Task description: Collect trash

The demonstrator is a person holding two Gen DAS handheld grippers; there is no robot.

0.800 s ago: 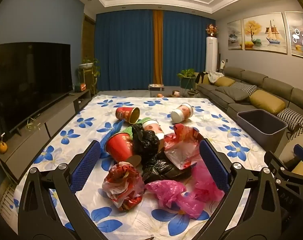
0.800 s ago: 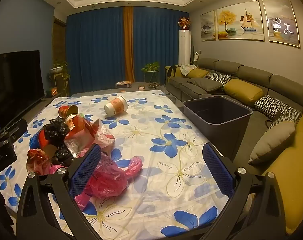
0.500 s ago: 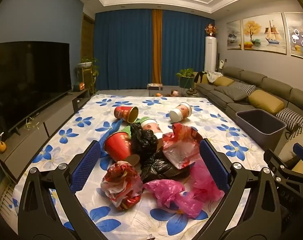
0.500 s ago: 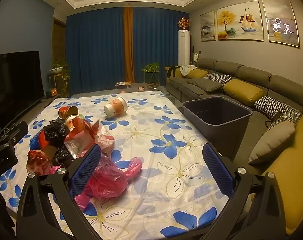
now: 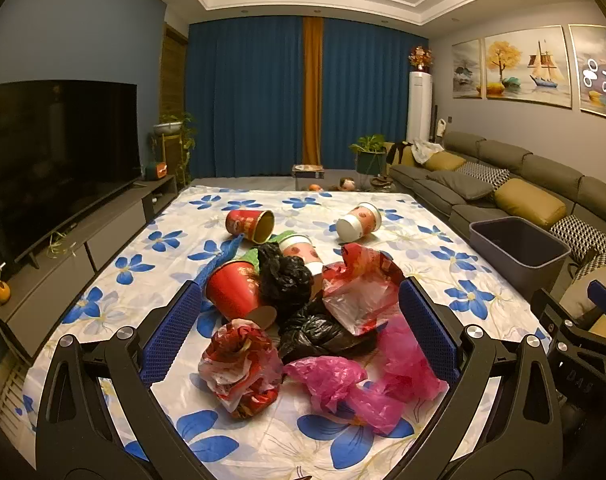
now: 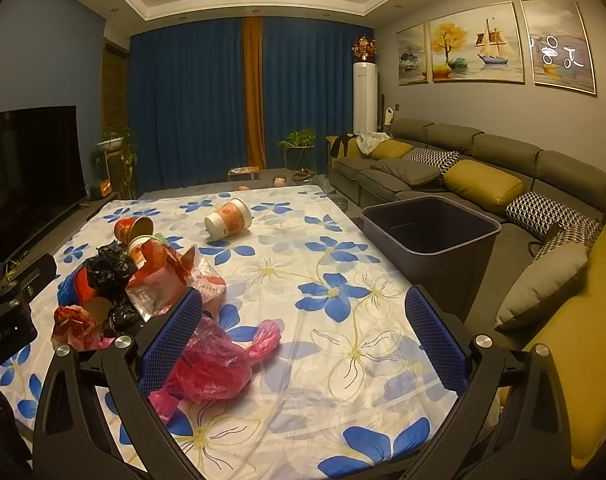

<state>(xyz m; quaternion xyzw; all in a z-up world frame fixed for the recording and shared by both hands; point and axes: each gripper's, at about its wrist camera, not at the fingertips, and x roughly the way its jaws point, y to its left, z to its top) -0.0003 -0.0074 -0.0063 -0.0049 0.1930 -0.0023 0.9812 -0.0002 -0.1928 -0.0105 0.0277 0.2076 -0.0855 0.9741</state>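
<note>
No lettering reads clearly; the white marks on the rightmost painting (image 6: 559, 50) stay illegible.

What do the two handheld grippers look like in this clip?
Both match: the left gripper and right gripper have black, angular plastic arms with cut-out openings and silver round bolts, ending in flat blue pads with a fine mesh texture. No hands or sleeves show.

Black frames — blue-padded fingers (image 5: 171, 336), silver screws

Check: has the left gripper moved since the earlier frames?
Yes, slightly. The left gripper has eased forward: the trash pile sits lower between its fingers than before.
</note>
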